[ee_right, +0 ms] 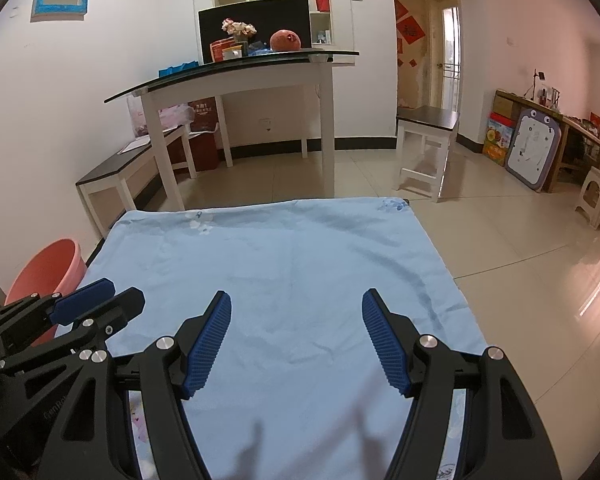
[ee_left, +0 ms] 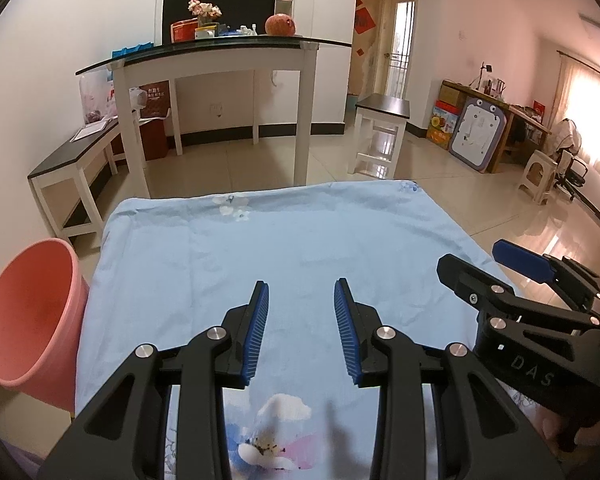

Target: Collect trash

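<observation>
A low table under a light blue floral cloth (ee_left: 292, 248) (ee_right: 284, 264) fills the foreground of both views. I see no loose trash on the cloth. A pink bin (ee_left: 32, 320) (ee_right: 48, 272) stands on the floor at the table's left edge, mouth open toward me. My left gripper (ee_left: 302, 300) hovers over the near part of the cloth, open, nothing between its blue pads. My right gripper (ee_right: 296, 312) hovers beside it to the right, open wider and empty. Each gripper shows in the other's view: the right gripper (ee_left: 484, 264) and the left gripper (ee_right: 112, 292).
Beyond the cloth stands a glass-topped white table (ee_left: 220, 46) with flowers, boxes and a round orange fruit. A black-topped bench (ee_left: 72, 160) is at the left, a small stool (ee_left: 380, 120) at the right. Tiled floor (ee_left: 440, 184) runs to a cluttered desk by the window.
</observation>
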`<state>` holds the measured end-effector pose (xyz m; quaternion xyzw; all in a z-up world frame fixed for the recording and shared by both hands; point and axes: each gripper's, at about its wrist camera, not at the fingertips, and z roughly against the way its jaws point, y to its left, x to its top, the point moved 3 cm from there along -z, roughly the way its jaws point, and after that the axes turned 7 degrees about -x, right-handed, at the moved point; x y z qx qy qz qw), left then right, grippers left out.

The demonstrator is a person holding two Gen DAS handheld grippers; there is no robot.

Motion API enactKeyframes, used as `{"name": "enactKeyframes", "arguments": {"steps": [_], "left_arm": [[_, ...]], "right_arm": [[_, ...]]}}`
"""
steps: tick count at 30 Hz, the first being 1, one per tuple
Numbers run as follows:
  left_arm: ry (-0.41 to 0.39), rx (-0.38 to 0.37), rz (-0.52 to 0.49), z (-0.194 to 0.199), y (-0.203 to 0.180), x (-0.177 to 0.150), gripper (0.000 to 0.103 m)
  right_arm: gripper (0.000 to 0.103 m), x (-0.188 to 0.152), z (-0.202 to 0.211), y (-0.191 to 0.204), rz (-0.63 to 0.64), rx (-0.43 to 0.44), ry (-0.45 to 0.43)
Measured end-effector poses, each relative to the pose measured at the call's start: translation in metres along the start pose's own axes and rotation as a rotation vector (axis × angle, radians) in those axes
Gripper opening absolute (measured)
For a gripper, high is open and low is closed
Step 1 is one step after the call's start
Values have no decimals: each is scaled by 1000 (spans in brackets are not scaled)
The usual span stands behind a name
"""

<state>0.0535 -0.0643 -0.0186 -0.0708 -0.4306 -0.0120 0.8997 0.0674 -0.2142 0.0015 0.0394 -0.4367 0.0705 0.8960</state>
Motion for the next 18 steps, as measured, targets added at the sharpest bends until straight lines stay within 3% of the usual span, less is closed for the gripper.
{"name": "enactKeyframes", "arguments": {"steps": [18], "left_arm": [[3,-4,-12,-15,2,12,34]], "right_arm": [[67,6,-10,-12,-16,-24,7]]}}
